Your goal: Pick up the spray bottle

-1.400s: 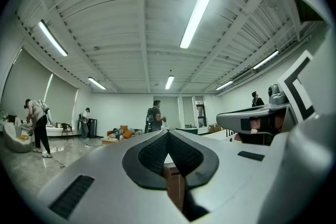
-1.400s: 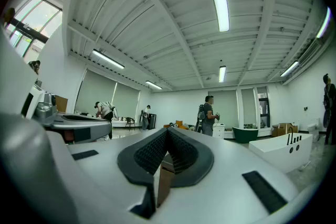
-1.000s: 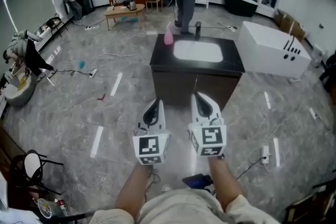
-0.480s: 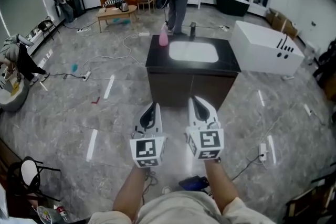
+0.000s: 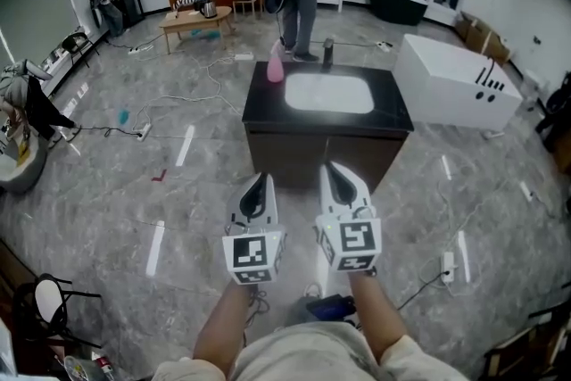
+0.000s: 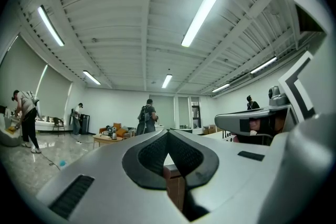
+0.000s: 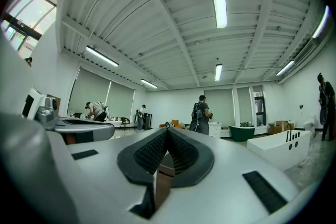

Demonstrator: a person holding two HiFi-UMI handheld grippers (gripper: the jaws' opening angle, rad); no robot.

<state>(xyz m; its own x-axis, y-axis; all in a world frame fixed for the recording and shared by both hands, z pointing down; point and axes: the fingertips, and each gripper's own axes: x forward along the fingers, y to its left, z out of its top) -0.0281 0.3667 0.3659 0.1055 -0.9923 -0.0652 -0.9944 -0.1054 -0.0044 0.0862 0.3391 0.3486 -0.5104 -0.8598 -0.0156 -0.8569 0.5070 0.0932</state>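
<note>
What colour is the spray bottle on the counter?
Pink. The bottle shows best in the head view, at the counter's far left corner.

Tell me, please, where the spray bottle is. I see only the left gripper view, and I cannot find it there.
Observer: In the head view the pink spray bottle stands upright on the far left corner of the dark counter, beside the white basin.
Operator: Is the right gripper holding something?
Observer: No. The right gripper has its jaws together, with nothing between them.
Operator: Are the grippers at the counter?
Observer: Not yet. In the head view the left gripper and the right one are side by side over the floor, short of the counter's near edge.
</note>
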